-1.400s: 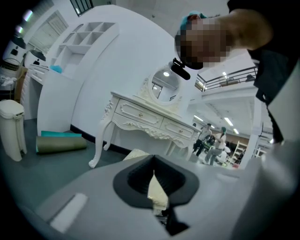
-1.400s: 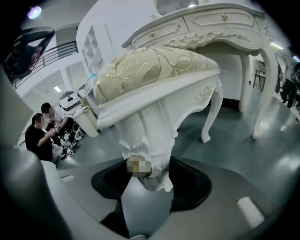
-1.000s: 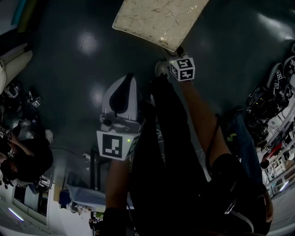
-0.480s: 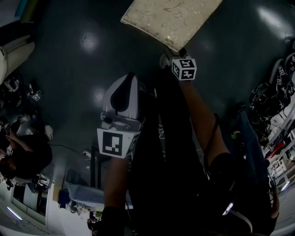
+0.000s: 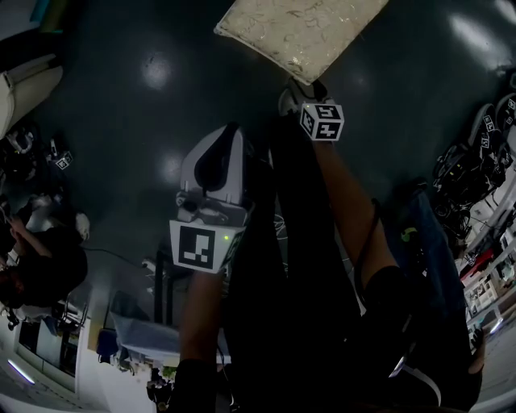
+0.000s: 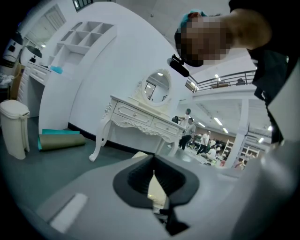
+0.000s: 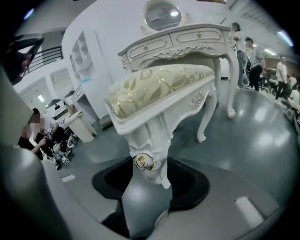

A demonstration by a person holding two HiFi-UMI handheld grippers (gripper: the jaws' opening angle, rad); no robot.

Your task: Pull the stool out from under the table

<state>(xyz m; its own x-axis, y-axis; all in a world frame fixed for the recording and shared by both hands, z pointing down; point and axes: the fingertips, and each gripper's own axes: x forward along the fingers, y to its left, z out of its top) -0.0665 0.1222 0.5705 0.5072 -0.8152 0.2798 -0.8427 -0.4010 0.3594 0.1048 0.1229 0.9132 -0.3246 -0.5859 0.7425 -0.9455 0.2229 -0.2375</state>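
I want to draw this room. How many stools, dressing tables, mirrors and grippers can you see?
stool: 1
dressing table: 1
mirror: 1
grippers: 2, the left gripper and the right gripper
Total: 5

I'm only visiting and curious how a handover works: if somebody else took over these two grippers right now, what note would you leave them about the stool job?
Right gripper: jaws closed on the stool, at its carved leg.
Left gripper: jaws together, holding nothing, apart from the stool.
Stool: in front of the dressing table and seemingly clear of it.
Done: the pull-out, by the look of it.
Left: probably just check that it is far enough out, then release the leg.
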